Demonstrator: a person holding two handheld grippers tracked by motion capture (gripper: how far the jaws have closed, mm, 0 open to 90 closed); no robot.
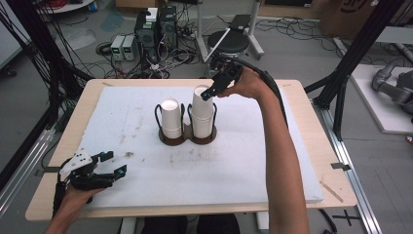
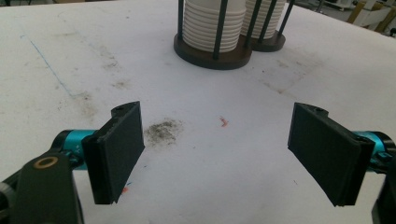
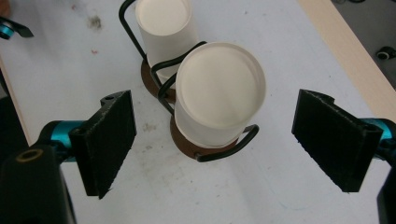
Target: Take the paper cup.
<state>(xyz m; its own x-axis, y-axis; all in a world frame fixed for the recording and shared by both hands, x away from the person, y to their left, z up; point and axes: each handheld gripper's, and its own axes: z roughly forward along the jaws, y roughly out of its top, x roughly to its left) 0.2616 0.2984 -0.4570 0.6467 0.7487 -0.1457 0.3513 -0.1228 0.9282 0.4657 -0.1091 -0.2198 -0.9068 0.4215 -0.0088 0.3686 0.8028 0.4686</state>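
Note:
Two stacks of upturned white paper cups stand in a brown double holder (image 1: 186,138) with black wire loops, mid-table. The right stack (image 1: 202,109) is taller than the left stack (image 1: 170,118). My right gripper (image 1: 209,92) hovers over the top of the right stack, open, not touching it. In the right gripper view the right stack (image 3: 219,88) lies below and between the wide jaws of the right gripper (image 3: 215,126), with the left stack (image 3: 163,23) beyond. My left gripper (image 1: 113,163) rests open and empty near the front left corner. In its own view the left gripper (image 2: 217,121) faces the holder (image 2: 212,56).
A white foam board (image 1: 146,170) covers the wooden table (image 1: 311,146). A dark smudge (image 2: 163,131) marks the board in front of the left gripper. Behind the table stand electronic boxes (image 1: 124,46), cables and a stool (image 1: 229,44). Black frame posts (image 1: 350,58) flank the sides.

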